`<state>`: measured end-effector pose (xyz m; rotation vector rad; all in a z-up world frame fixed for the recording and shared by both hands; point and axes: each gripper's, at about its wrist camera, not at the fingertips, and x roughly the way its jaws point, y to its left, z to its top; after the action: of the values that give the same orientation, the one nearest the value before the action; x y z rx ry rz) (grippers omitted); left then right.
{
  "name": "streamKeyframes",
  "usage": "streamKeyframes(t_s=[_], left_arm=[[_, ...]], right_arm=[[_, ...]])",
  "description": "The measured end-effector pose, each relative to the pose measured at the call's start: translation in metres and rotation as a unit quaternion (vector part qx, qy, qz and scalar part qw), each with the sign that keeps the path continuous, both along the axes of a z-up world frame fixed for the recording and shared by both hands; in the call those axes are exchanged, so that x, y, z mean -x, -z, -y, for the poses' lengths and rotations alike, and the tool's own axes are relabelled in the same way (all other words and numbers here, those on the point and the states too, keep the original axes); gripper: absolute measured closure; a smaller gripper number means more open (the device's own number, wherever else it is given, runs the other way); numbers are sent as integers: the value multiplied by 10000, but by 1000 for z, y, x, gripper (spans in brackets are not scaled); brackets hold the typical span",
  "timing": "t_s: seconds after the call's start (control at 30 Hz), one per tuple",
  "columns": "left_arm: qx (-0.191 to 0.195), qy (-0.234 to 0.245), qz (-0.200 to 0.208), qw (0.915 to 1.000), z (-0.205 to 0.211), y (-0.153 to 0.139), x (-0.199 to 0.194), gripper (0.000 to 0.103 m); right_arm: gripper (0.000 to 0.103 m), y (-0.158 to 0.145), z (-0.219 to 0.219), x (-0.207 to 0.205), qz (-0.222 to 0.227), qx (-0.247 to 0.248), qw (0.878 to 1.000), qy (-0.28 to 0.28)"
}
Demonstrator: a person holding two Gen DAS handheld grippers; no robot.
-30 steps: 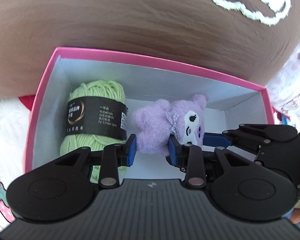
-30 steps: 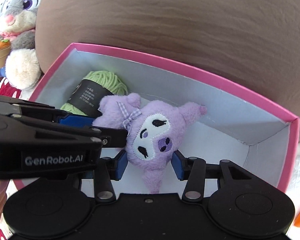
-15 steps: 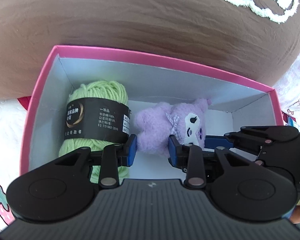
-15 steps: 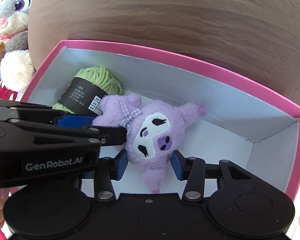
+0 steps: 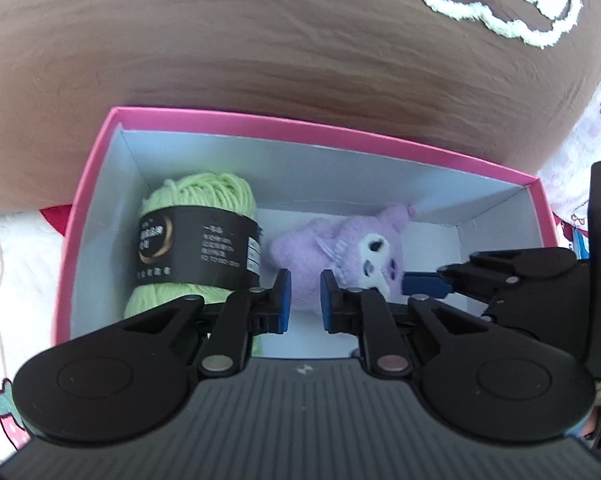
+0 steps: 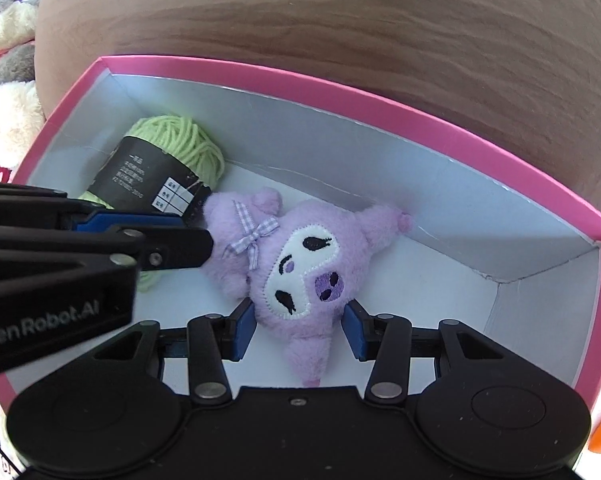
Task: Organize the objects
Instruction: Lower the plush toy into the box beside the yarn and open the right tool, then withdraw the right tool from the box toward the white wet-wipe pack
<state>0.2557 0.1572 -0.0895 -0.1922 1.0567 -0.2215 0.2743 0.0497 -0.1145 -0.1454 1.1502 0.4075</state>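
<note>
2 things already lie in the box (image 6: 260,74): yarn (image 6: 172,140) at 10 o'clock and the plush (image 6: 300,264) at its centre. The right gripper (image 6: 299,330) pinches the plush's lower end; the left gripper (image 5: 303,300) is pressed nearly together, empty. Likely left: release the plush.

Free box (image 6: 548,300) floor right of plush (image 6: 300,264)

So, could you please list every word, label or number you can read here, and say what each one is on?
"GenRobot.AI": white lettering on the side of the left gripper, seen from the right wrist view.
Black band around the green yarn ball: white print and a gold ring emblem, too small and blurred to read.
Small white sticker on that band: unreadable.
Purple plush toy and pink box: no text.
</note>
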Motion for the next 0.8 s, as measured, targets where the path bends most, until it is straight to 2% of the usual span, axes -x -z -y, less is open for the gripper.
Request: streamKeyframes(t_s=[0.13, 0.17, 0.23, 0.33, 0.6, 0.63, 0.8], left_arm=[[-21, -48, 96, 9999, -3, -2, 7, 89], [-25, -60, 103, 9999, -3, -2, 7, 89], [-24, -101, 84, 9999, -4, -1, 8, 89], [-21, -106, 127, 9999, -5, -4, 12, 88], [-54, 55, 273, 9996, -5, -33, 36, 85], [-90, 73, 312, 9994, -4, -38, 40, 85], [-160, 135, 396, 9990, -3, -59, 63, 80]], right_arm=[[49, -6, 0, 0, 66, -297, 9995, -108], [50, -8, 1, 0, 82, -292, 9995, -117], [42, -11, 2, 3, 160, -195, 9995, -196], [40, -21, 7, 11, 268, -166, 9989, -356], [39, -47, 39, 31, 490, -565, 9963, -424], [39, -46, 28, 32, 526, -619, 9957, -434], [39, -69, 43, 60, 691, -817, 9931, -488]])
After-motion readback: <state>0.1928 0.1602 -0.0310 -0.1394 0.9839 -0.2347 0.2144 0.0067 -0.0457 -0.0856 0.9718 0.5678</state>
